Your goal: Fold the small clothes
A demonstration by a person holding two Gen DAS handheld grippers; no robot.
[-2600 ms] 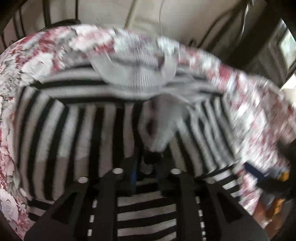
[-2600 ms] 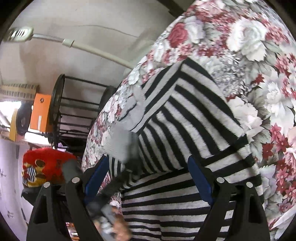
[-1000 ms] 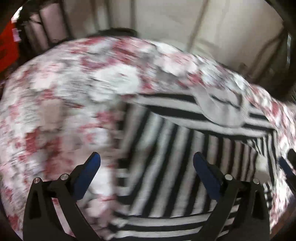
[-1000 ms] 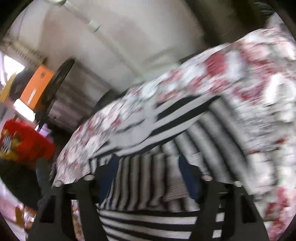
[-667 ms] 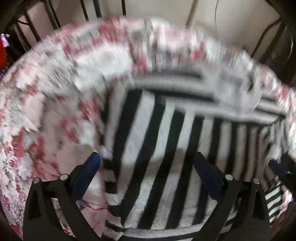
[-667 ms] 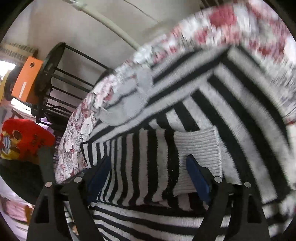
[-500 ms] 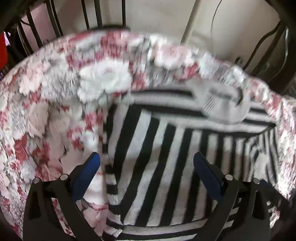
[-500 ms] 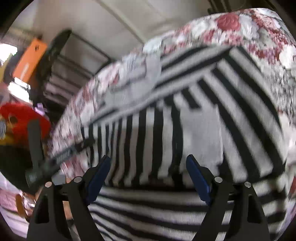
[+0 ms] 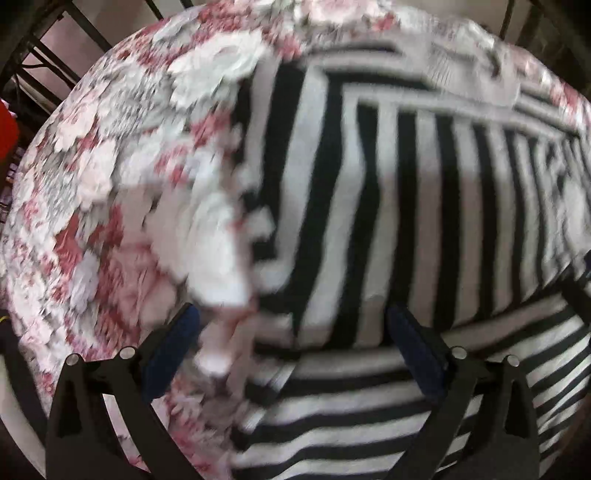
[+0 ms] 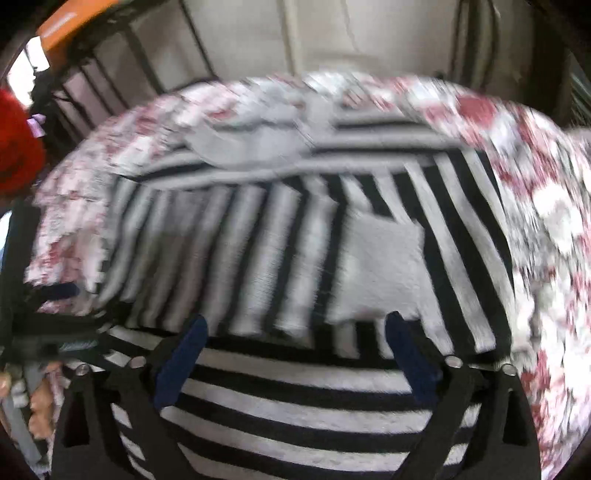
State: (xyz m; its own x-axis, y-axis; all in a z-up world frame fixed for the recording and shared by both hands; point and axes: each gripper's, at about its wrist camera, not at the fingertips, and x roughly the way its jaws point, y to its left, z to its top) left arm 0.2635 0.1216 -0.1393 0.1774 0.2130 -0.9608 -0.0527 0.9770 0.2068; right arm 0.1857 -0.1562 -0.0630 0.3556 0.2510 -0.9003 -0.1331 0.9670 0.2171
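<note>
Both your claws stand spread wide with nothing between the pads. The black-and-white striped knit sweater (image 9: 406,206) lies flat on the tabletop under a red-and-white floral cloth (image 9: 110,147), partly folded: both sleeves seem already turned in across the body, and a plain grey cuff (image 10: 380,273) rests on the stripes.

Your left claw (image 9: 291,347) hangs over the sweater's left side edge, so the left pad sits above floral cloth and the right pad above stripes. Your right claw (image 10: 295,350) is squarely over the near part of the garment, where the stripes run crosswise, with the cuff just ahead of its right pad.

The sweater's long axis runs away from you, from the near hem up to the grey ribbed collar (image 10: 251,144) at the far end. The coming fold most likely takes the near hem forward toward that collar, so each claw would need to come back and down to a near corner. Floral cloth shows beside both long edges, giving room; beyond the collar the tabletop ends soon, near dark metal bars (image 9: 74,33). Both views are motion-blurred, so the hem's exact line is hard to tell.
</note>
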